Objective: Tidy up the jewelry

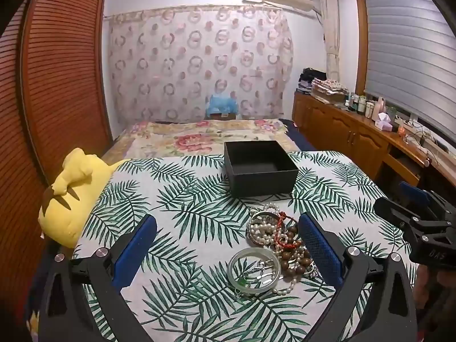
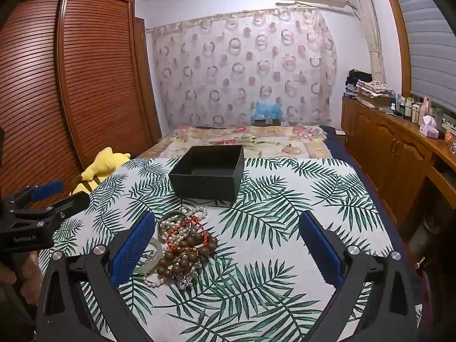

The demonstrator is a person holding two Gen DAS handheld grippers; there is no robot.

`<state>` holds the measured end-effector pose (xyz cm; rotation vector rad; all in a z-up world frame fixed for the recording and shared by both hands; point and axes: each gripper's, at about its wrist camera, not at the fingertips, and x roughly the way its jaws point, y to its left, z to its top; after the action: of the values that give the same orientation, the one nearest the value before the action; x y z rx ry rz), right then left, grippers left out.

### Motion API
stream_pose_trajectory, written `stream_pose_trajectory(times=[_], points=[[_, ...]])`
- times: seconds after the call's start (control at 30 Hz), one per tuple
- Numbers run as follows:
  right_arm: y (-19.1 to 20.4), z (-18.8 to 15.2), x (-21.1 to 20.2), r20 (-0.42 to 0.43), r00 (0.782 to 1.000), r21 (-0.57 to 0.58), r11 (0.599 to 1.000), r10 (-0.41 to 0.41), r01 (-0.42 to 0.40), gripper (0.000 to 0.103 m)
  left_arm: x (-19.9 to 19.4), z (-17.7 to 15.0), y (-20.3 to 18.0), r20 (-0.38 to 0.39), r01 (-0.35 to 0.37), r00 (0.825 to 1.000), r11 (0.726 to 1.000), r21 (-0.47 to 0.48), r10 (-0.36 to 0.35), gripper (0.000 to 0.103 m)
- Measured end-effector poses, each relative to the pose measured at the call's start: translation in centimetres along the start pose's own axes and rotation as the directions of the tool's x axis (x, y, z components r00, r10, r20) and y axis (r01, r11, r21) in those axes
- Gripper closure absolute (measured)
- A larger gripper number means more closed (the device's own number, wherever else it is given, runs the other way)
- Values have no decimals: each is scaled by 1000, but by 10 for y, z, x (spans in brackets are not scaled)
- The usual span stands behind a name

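Note:
A pile of jewelry (image 1: 278, 246) lies on the leaf-print cloth (image 1: 182, 199): pearl strands, brown wooden beads (image 2: 185, 252), a red cord bracelet (image 2: 185, 228), metal bangles and a pale green bangle (image 1: 254, 270). An open, empty black box (image 1: 259, 168) stands behind the pile; it also shows in the right wrist view (image 2: 209, 172). My left gripper (image 1: 228, 248) is open and empty, the pile just inside its right finger. My right gripper (image 2: 228, 246) is open and empty, the pile (image 2: 182, 245) by its left finger.
A yellow plush toy (image 1: 71, 196) lies at the cloth's left edge. A floral bedspread (image 1: 199, 136) lies beyond the box. A wooden wardrobe (image 2: 71, 85) stands left, a wooden sideboard (image 2: 399, 148) with bottles and folded cloth stands right.

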<state>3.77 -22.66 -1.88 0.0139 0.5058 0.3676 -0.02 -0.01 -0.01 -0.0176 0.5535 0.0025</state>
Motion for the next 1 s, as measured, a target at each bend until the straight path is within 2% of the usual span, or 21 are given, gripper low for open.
stream_pose_trajectory(times=[1.0], points=[[4, -4, 4, -5, 1000, 6, 1000, 3, -3, 2, 9, -14, -7, -11, 6, 1000, 1000, -2, -6, 7]])
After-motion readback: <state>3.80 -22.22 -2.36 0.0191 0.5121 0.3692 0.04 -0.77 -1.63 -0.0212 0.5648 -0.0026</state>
